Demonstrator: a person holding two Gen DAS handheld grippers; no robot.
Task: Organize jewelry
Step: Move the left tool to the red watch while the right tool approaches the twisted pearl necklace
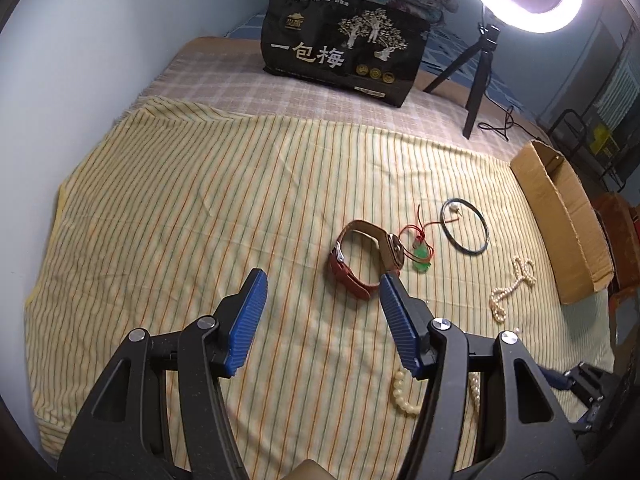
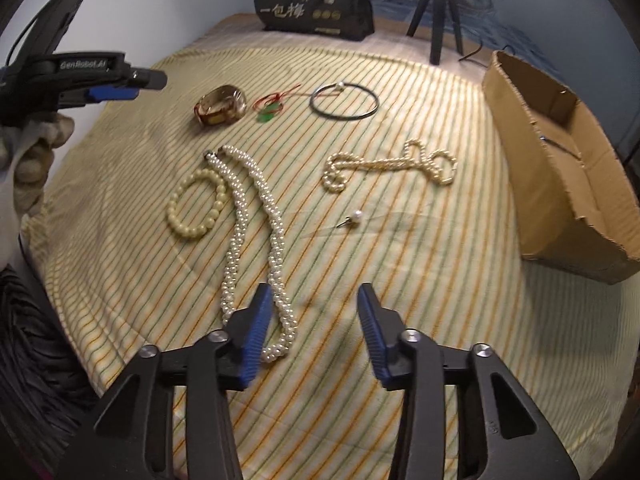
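Beside the pearl necklace (image 2: 390, 164), a cardboard box (image 2: 560, 184) with one dark pin (image 2: 558, 145); both tongs (image 1: 322, 312) (image 2: 312, 316) agape, empty.

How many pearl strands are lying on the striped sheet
3: a beaded bracelet on the left, a long twisted necklace beside it, and a tangled strand nearer the cardboard box.

The bed (image 2: 120, 280) is covered by a yellow striped sheet (image 2: 400, 320). Lying on it: watch (image 2: 219, 110), green pendant (image 2: 267, 117) and black hoop (image 2: 345, 102) far; bead bracelet (image 2: 196, 204), long pearl necklace (image 2: 256, 236), smaller pearl strand (image 2: 390, 164) and pearl stud (image 2: 354, 216) nearer; cardboard box (image 2: 560, 160) right.
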